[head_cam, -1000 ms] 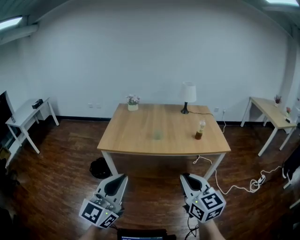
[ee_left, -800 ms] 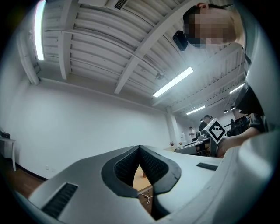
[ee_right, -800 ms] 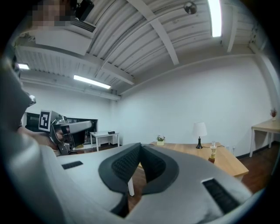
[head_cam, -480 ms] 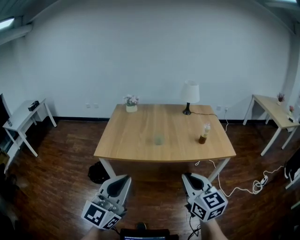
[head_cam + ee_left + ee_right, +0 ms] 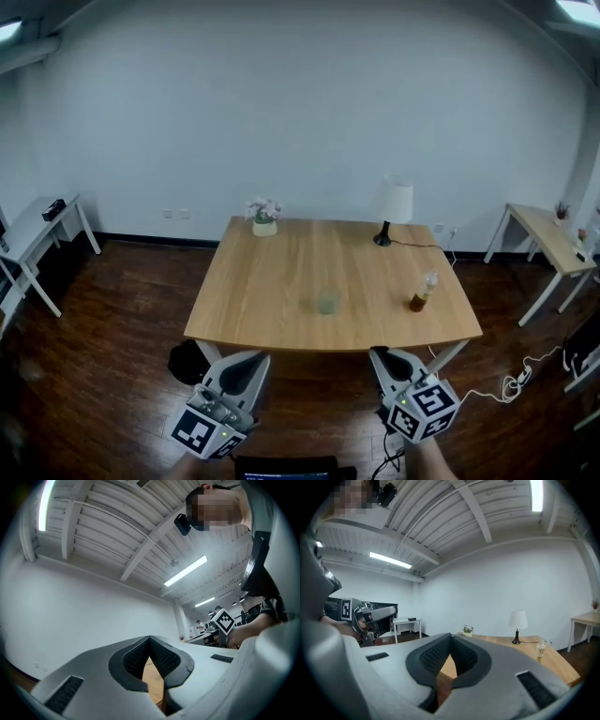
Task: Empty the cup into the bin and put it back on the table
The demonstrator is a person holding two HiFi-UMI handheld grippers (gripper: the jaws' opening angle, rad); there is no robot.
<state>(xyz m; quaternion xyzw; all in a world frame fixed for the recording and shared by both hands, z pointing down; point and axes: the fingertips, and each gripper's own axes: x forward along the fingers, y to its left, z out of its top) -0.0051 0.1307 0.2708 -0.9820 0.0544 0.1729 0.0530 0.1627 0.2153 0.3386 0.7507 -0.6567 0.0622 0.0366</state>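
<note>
Cup upright on table, mouth up; left hand-held gripper, right hand-held gripper both closed, empty.

The cup is pale green, the table light wood, the floor dark brown planks. The lamp shade is white, the bin black.

cup: contents too faint to tell | bin: partly hidden under table

Ahead of me the pale, see-through cup is standing upright mid-table; the dark bin is sitting on the floor by its near-left leg.
</note>
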